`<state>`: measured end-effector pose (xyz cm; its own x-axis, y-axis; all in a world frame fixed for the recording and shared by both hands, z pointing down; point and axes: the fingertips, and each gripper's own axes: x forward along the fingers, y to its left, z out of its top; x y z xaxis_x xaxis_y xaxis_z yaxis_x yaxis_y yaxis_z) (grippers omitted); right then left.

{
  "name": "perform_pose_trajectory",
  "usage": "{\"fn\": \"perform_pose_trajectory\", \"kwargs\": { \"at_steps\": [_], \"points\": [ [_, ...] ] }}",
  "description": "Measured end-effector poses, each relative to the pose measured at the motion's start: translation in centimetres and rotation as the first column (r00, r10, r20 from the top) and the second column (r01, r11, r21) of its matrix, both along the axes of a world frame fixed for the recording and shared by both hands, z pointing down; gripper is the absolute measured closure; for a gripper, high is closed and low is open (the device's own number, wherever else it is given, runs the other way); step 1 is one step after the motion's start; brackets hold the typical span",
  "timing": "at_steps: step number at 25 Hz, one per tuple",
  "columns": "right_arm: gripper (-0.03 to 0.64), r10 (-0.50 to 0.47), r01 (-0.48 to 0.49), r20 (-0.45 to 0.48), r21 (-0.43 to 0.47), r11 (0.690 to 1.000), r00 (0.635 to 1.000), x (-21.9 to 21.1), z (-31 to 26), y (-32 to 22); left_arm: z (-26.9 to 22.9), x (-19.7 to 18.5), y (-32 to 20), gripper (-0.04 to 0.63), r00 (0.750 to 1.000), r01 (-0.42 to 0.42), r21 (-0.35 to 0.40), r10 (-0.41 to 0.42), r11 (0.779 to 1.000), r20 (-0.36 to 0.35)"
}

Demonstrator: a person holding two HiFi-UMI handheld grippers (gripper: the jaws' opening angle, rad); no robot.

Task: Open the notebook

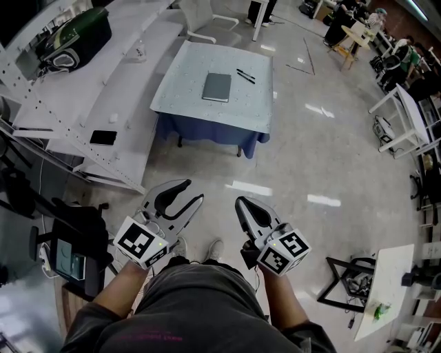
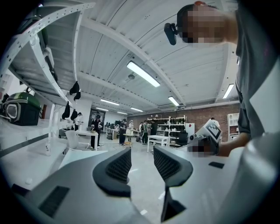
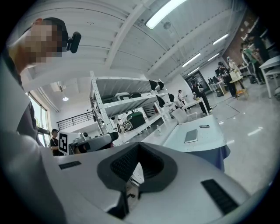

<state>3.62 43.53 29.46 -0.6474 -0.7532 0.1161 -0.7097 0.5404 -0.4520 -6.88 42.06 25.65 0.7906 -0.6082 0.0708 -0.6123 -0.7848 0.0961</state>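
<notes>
A closed grey notebook [image 1: 217, 87] lies flat on a table with a pale cloth [image 1: 186, 103], far ahead of me, with two dark pens [image 1: 245, 75] beside it. Both grippers are held low in front of my body, well short of the table. My left gripper [image 1: 193, 192] is open with nothing between its jaws; the left gripper view shows floor through the gap of that gripper [image 2: 142, 164]. My right gripper [image 1: 242, 204] is shut and empty. Past the closed tips of the right gripper [image 3: 138, 147], the right gripper view shows the notebook [image 3: 191, 136] and the pens [image 3: 204, 126].
A white shelving rack [image 1: 89, 103] runs along the left, holding a black phone [image 1: 103, 137] and a green bag [image 1: 76, 34]. A white chair [image 1: 200, 17] stands behind the table. White tables [image 1: 406, 117] and several people are at the far right. Polished floor lies between me and the table.
</notes>
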Motion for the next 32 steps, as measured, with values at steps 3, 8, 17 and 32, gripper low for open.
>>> {"fn": "perform_pose_trajectory", "kwargs": {
  "at_steps": [3, 8, 17, 32],
  "points": [
    [0.617, 0.000, 0.000, 0.002, -0.003, 1.000, 1.000, 0.3, 0.2, -0.1, 0.1, 0.1, -0.2, 0.425, 1.000, 0.012, -0.002, -0.012, 1.000, -0.002],
    [0.617, -0.005, 0.005, 0.003, -0.007, 1.000, 1.000, 1.6, 0.6, -0.3, 0.3, 0.9, -0.4, 0.423, 1.000, 0.030, -0.006, -0.030, 1.000, -0.005],
    [0.617, -0.035, 0.036, 0.006, -0.022, 0.999, 0.999, 5.0, 1.6, -0.7, 1.1, 4.2, -0.8, 0.423, 0.998, 0.060, -0.019, -0.061, 0.998, -0.006],
    [0.617, -0.050, 0.050, 0.008, -0.039, 0.998, 0.999, 9.0, 3.1, -2.5, 2.0, 7.2, -2.3, 0.423, 0.996, 0.092, -0.038, -0.092, 0.995, -0.004]
  ]
}}
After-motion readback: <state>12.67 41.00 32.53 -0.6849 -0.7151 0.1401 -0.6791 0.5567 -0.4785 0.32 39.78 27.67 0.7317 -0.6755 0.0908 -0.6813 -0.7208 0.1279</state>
